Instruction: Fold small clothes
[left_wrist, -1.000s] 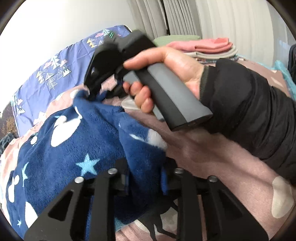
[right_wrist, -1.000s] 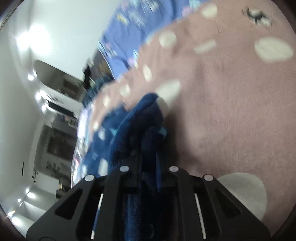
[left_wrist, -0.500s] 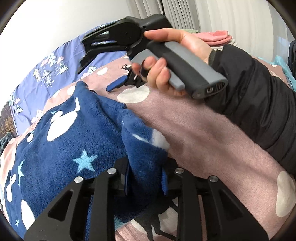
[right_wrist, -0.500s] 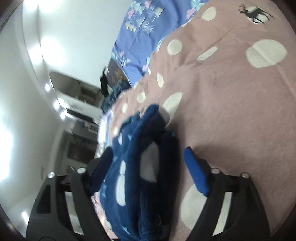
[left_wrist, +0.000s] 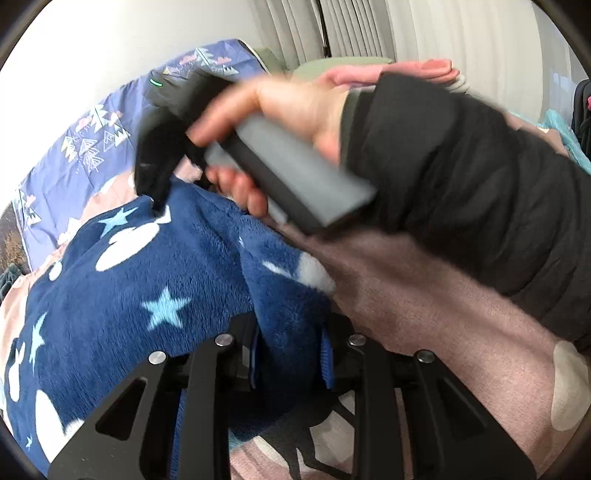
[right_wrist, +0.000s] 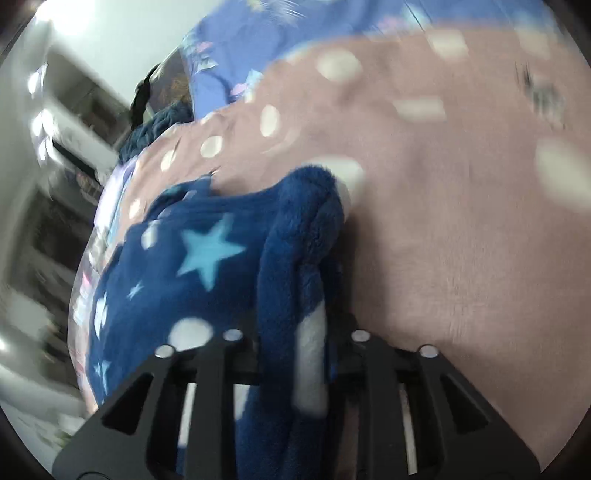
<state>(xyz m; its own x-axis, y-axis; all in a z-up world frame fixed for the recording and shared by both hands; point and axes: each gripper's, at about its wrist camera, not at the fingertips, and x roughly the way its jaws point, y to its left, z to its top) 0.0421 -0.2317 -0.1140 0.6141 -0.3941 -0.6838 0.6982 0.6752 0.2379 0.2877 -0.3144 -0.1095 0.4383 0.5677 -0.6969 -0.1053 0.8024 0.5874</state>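
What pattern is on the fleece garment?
Navy fleece garment with light-blue stars and white blobs, clearest in the left wrist view.

Left tool gripping starry blue fleece

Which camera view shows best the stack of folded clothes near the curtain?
The left wrist view. The stack of folded pink and green clothes appears only there, at the top below the curtain, partly hidden behind the person's hand and black sleeve. The right wrist view does not show it at all.
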